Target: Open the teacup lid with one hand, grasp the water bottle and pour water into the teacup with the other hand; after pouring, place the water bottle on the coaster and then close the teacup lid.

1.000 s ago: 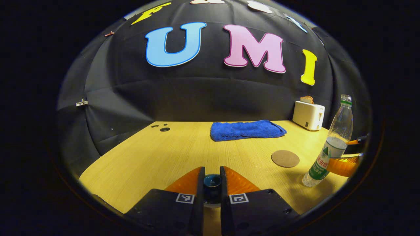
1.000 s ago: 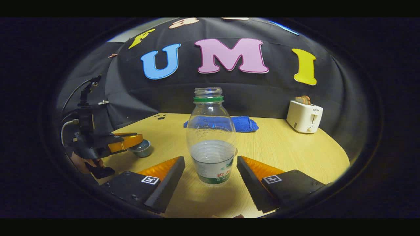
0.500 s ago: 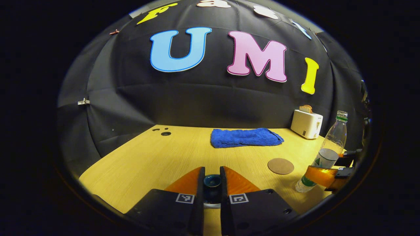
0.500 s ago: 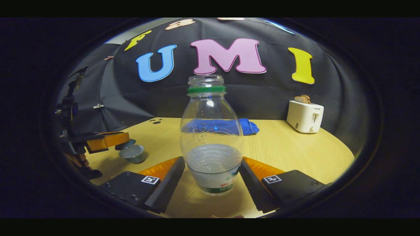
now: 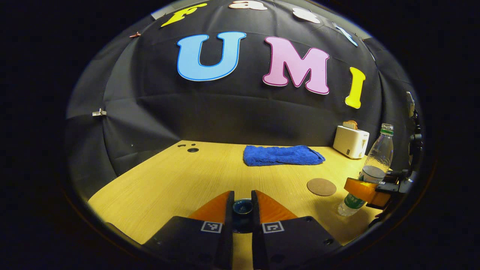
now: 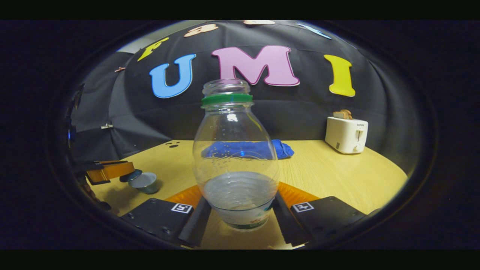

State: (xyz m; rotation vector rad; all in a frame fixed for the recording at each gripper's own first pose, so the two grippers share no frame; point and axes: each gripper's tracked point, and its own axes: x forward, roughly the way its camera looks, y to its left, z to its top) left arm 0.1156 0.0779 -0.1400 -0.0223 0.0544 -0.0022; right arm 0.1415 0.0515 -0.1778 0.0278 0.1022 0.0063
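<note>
Our left gripper (image 5: 242, 210) jaws pinch the teacup lid (image 5: 242, 207). Our right gripper (image 6: 240, 221) jaws press the water bottle (image 6: 236, 165) on both sides, upright on the counter (image 6: 337, 168).

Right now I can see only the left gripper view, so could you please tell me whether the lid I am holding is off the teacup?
Observer: Yes. In the right gripper view the left gripper holds the lid raised at the edge of the teacup, whose mouth is uncovered.
Operator: Thank you. Does the other gripper have the bottle?
Observer: Yes, the right gripper has both fingers pressed against the lower sides of the water bottle.
Operator: Is its cap off?
Observer: Yes, the mouth above the green ring is open.
</note>
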